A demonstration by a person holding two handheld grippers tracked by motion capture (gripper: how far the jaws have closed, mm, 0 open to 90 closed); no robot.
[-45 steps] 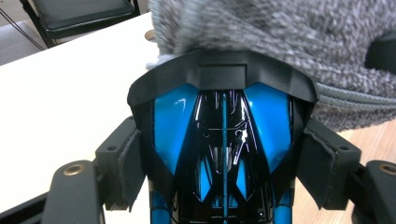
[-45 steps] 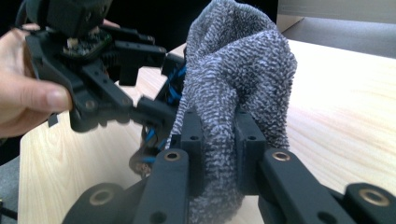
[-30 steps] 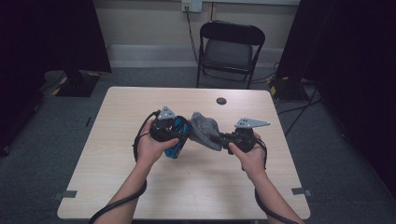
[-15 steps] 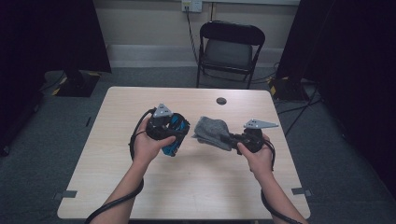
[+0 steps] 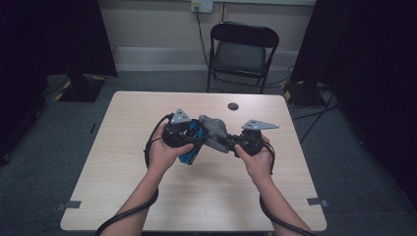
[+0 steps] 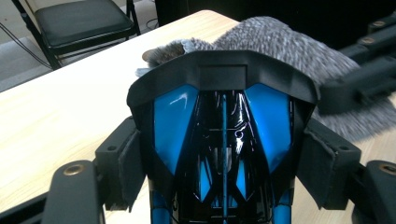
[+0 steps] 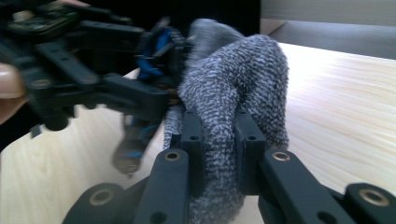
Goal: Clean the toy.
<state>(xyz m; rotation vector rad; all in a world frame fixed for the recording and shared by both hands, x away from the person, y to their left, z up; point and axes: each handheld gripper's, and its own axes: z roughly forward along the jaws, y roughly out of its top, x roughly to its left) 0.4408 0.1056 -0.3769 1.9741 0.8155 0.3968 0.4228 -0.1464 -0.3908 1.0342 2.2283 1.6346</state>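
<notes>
We see both grippers held above the middle of the tabletop (image 5: 123,196), close together, with a blue and black shiny object (image 6: 223,140) and a grey knitted cloth (image 7: 233,88) between them.

The left gripper (image 5: 189,140) has its fingers (image 6: 128,170) spread wide and pressed against the two sides of the blue and black object — it fills the gap between them and is lifted clear of the tabletop. In the left gripper view the object's black top edge sits just below the cloth, which lies behind and over it.

The right gripper (image 5: 227,141) has its fingers (image 7: 192,140) drawn narrow, pinching a fold of the grey cloth. The cloth rises from between them and bulges toward the left gripper, where it meets the blue object; we cannot tell how much of the object it covers.

Farther off, a small dark round thing (image 5: 232,105) lies near the far edge of the tabletop, and a black folding chair (image 5: 243,51) stands beyond it.
</notes>
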